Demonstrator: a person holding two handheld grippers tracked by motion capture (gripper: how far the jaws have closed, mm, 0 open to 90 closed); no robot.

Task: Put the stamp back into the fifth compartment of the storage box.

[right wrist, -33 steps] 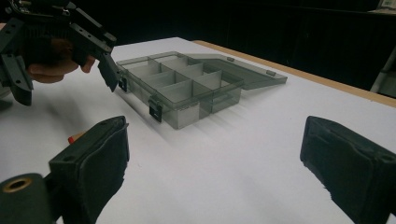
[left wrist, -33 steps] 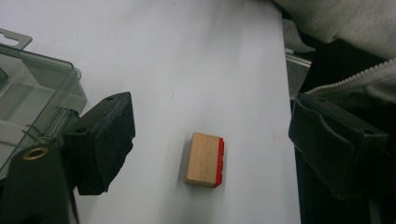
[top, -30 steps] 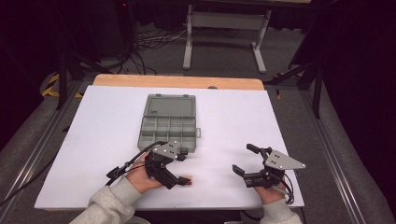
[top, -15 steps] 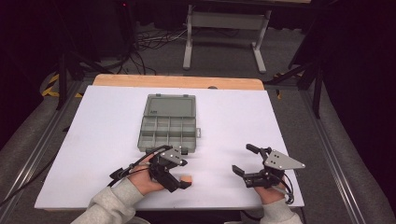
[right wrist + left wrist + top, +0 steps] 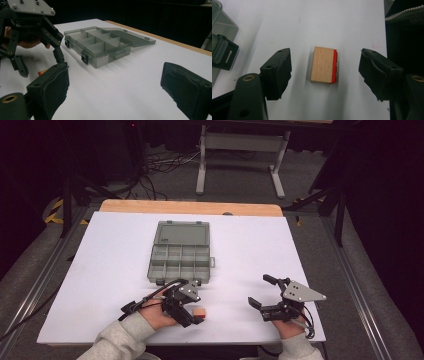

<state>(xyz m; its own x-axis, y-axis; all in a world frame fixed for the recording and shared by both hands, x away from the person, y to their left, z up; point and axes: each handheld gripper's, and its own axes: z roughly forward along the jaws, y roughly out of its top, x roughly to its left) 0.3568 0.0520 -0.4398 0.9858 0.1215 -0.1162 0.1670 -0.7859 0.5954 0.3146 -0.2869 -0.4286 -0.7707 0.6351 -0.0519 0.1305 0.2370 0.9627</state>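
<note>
Lying flat on the white table [image 5: 100, 270] near the open compartment box [image 5: 180, 252], a wooden block with a red edge [image 5: 323, 65] is sitting untouched between the left gripper [image 5: 324, 72]'s jaws, which have just been closing, while the right gripper [image 5: 264, 296] is resting apart, jaws spread and empty.

Left tool [image 5: 194, 313] points down, jaws just closing; right tool [image 5: 261, 296] gapes level.
</note>
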